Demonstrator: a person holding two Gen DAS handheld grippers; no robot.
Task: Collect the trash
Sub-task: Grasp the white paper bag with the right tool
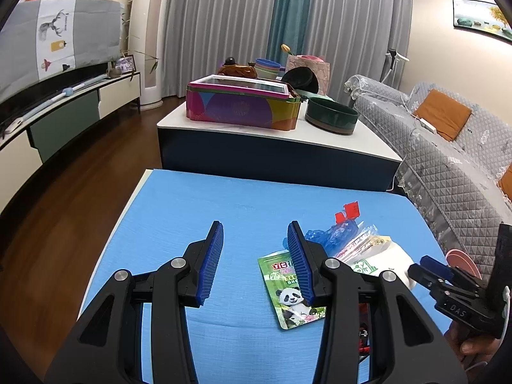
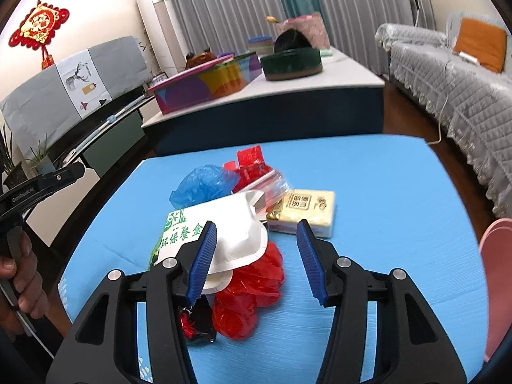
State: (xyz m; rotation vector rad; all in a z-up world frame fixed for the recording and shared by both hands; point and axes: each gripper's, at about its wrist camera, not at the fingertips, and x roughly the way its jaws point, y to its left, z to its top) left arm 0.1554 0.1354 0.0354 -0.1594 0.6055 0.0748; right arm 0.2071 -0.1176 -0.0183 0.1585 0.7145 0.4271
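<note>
A heap of trash lies on the blue table top [image 2: 384,192]: a white paper meal box [image 2: 230,224] with green print, a crumpled red plastic bag [image 2: 252,291], a blue plastic bag [image 2: 201,185], a red wrapper [image 2: 252,166], a yellow tissue pack [image 2: 307,211] and a black-and-red wrapper [image 2: 195,323]. My right gripper [image 2: 256,224] hovers open over the heap, its left finger in front of the white box. My left gripper [image 1: 255,224] stands open over bare blue surface, left of a green panda packet [image 1: 291,291], the blue plastic bag [image 1: 332,236] and the white box [image 1: 390,256]. The right gripper [image 1: 448,284] shows at the far right.
A pink object [image 2: 499,272] sits at the table's right edge. Beyond the table stands a low coffee table [image 1: 224,128] with a colourful tin [image 1: 243,102] and a round green tin [image 1: 331,115]. A grey covered sofa [image 1: 448,160] runs along the right, a TV cabinet [image 1: 64,118] along the left.
</note>
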